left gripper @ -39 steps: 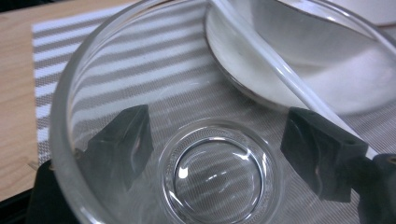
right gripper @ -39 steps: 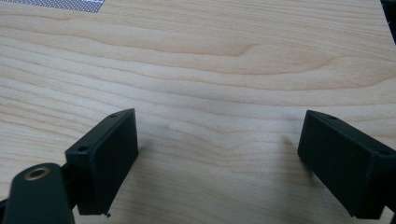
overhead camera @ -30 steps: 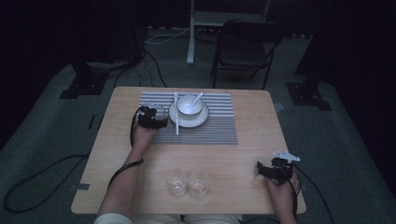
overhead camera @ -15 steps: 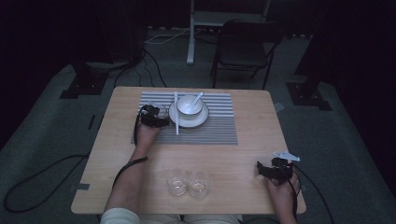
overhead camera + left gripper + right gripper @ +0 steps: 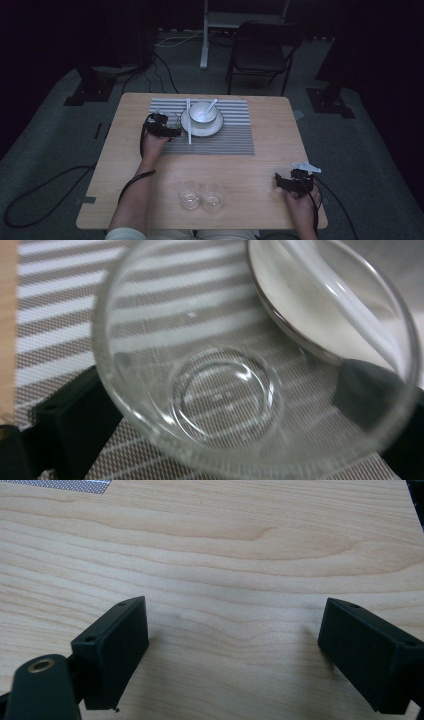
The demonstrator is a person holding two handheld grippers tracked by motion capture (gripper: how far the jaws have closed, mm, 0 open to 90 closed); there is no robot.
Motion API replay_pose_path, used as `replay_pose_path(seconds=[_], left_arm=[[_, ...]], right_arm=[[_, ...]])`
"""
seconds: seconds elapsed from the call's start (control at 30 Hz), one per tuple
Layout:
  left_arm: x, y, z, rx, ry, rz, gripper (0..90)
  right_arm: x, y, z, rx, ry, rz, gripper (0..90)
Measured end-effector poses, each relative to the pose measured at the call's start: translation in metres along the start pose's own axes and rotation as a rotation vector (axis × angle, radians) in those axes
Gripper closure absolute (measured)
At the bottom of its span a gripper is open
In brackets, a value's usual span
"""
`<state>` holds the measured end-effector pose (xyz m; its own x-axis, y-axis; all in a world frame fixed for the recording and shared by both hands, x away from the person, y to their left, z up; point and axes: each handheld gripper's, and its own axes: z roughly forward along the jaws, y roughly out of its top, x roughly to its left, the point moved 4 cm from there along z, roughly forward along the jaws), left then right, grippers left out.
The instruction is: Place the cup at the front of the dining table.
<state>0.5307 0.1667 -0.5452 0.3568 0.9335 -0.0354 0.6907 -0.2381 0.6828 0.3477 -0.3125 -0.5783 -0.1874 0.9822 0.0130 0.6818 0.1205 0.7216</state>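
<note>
A clear drinking glass (image 5: 225,390) sits between the black jaws of my left gripper (image 5: 222,410), which is shut on it, and I look down into its mouth. In the high view the left gripper (image 5: 164,127) holds the glass over the left part of the striped placemat (image 5: 235,137), just left of the white plate (image 5: 216,127). The plate's rim (image 5: 295,305) shows behind the glass. My right gripper (image 5: 286,182) rests low over the table's front right corner. It (image 5: 235,645) stands open with bare wood between its jaws.
A white bowl (image 5: 202,113) with a spoon (image 5: 212,104) stands on the plate, and a white stick (image 5: 188,120) lies along the plate's left side. Two more clear glasses (image 5: 190,195) (image 5: 212,198) stand side by side near the table's front edge (image 5: 200,227). A chair (image 5: 262,55) stands beyond the table.
The left gripper with the glass has edged slightly right toward the plate. The right gripper has stayed put.
</note>
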Motion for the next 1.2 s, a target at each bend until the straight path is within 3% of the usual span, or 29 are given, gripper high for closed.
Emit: replay_pose_path(seconds=[0.13, 0.17, 0.27, 0.33, 0.43, 0.57, 0.63, 0.73, 1.2], left_arm=[[-0.001, -0.002, -0.004, 0.009, 0.013, 0.032, 0.6], [-0.002, -0.002, -0.005, 0.015, -0.002, 0.031, 0.6], [-0.003, -0.008, -0.002, 0.051, 0.029, 0.056, 0.7], [-0.005, -0.012, -0.002, 0.06, 0.049, 0.096, 0.7], [-0.003, -0.016, -0.007, 0.052, 0.039, 0.069, 0.7], [-0.003, -0.019, -0.01, 0.075, 0.041, 0.087, 0.7], [-0.002, -0.02, -0.013, 0.07, 0.023, 0.069, 0.7], [-0.001, -0.023, -0.018, 0.063, 0.028, 0.066, 0.7], [0.0, -0.044, -0.041, 0.046, 0.031, 0.092, 0.7]], right_arm=[[0.0, 0.0, 0.0, 0.0, 0.0, -0.001, 12.1], [0.0, 0.0, 0.0, 0.0, 0.0, -0.001, 12.1], [0.0, 0.0, 0.0, 0.0, 0.0, 0.0, 12.1], [0.0, 0.0, 0.0, 0.0, 0.0, 0.0, 12.1], [0.0, 0.0, 0.0, 0.0, 0.0, 0.0, 12.1], [0.0, 0.0, 0.0, 0.0, 0.0, 0.0, 12.1], [0.0, 0.0, 0.0, 0.0, 0.0, -0.001, 12.1], [0.0, 0.0, 0.0, 0.0, 0.0, 0.0, 12.1], [0.0, 0.0, 0.0, 0.0, 0.0, 0.0, 12.1]])
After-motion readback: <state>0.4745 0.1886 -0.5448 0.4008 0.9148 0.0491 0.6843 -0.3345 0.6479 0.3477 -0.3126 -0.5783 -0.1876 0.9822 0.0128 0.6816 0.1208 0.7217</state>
